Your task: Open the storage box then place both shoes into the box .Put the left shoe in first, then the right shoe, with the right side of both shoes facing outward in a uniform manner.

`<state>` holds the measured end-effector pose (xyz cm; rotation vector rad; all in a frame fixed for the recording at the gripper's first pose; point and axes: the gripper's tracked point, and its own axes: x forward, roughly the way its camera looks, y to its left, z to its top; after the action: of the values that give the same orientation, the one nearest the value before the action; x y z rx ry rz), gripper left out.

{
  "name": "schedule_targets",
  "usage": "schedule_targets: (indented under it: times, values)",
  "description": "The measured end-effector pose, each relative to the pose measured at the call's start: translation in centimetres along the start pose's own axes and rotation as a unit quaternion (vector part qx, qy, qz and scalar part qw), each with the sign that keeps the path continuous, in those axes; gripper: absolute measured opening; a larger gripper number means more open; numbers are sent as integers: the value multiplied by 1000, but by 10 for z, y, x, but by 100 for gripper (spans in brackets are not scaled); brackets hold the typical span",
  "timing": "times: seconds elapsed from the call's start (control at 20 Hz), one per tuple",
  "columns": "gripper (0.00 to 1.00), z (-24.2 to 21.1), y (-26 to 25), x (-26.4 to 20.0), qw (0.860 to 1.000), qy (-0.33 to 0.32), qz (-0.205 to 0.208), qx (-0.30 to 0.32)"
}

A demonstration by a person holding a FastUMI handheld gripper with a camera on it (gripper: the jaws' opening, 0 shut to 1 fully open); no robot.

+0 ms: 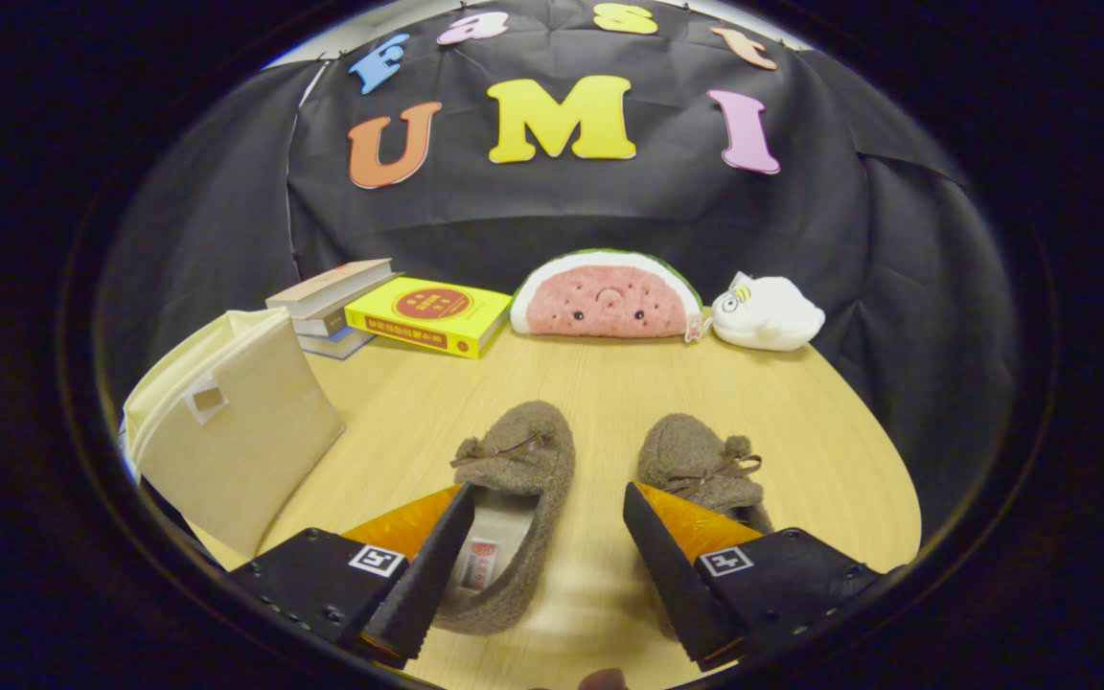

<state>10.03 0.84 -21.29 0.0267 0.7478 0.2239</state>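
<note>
Fuzzy brown-grey fabric covers both shoes, which sit side by side on the wooden bench (600, 383), toes pointing to 12 o'clock, away from the camera; likely laid out as a pair so each can be picked in turn. Left shoe (514, 498) lies at about 11 o'clock from the gripper (547, 565), its opening partly behind the left finger; right shoe (701, 465) at about 1 o'clock, heel hidden behind the right finger. Jaws stand wide apart, clamped on nothing, bare bench between them. Storage box (231, 426), cream fabric, stands at 10 o'clock, well apart from the shoes, looks closed or folded, cannot tell for sure; judging by that, the opening step is not yet done, and the spread jaws suit reaching for its flap. Along the far edge, near the booth wall: books (389, 307) at 11 o'clock, a watermelon plush (607, 297) at 12, a white plush (768, 313) at 1, apparently just clutter set out of the working area. Count: two shoes, one box, about three books (one yellow, two stacked), two plush toys, one gripper.
</note>
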Motion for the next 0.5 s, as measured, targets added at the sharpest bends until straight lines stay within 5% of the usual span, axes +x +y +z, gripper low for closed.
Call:
schedule_targets:
  times: [0.15, 0.3, 0.5]
  values:
    - [92, -10, 5, 17, 999, 33, 9, 20]
    - [69, -12, 7, 31, 998, 46, 12, 41]
    - [8, -12, 0, 37, 997, 54, -4, 62]
